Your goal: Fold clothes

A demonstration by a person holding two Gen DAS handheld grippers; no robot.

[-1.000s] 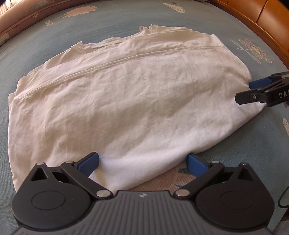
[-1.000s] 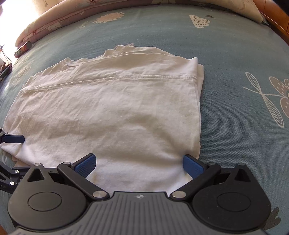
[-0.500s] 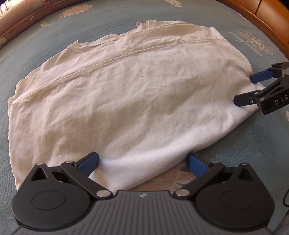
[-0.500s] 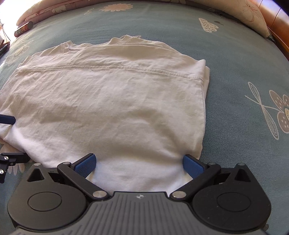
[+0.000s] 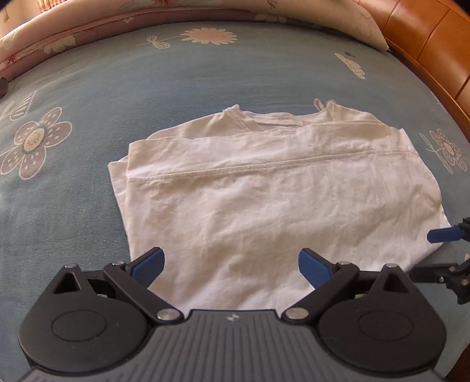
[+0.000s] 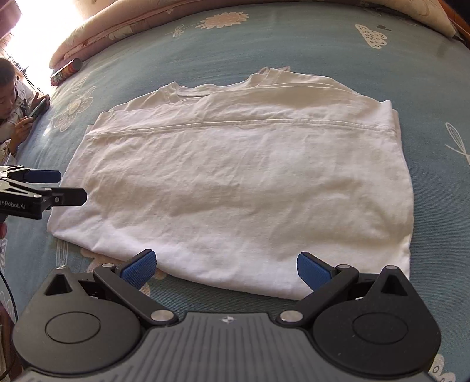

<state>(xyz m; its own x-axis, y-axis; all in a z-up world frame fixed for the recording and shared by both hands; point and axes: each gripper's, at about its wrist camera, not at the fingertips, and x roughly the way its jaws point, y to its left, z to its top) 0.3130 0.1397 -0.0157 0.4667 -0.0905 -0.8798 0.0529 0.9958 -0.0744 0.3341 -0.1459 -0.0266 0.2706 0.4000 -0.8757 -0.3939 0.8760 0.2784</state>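
A white T-shirt (image 5: 279,199) (image 6: 235,176) lies folded flat on the blue flowered bedsheet (image 5: 88,182), its hem seam running across the upper half. My left gripper (image 5: 232,264) hovers over the shirt's near left part. Its jaws stand wide and are closing a little, with cloth below them but nothing pressed between the pads. My right gripper (image 6: 226,267) hangs open above the shirt's near edge, touching nothing. Each gripper shows in the other's view: the right gripper (image 5: 434,252) beside the shirt's right corner, the left gripper (image 6: 67,186) beside its left edge.
A pink flowered quilt (image 6: 123,26) and pillows line the far side of the bed. A wooden headboard (image 5: 426,35) runs along the right. A dark can (image 6: 66,72) lies near the quilt. At the left edge a person (image 6: 14,100) holds a phone.
Both grippers have drawn back and lifted away from the shirt's near edge, so the shirt looks smaller and farther off. The left gripper's jaws have narrowed slightly. The shirt itself lies unmoved.
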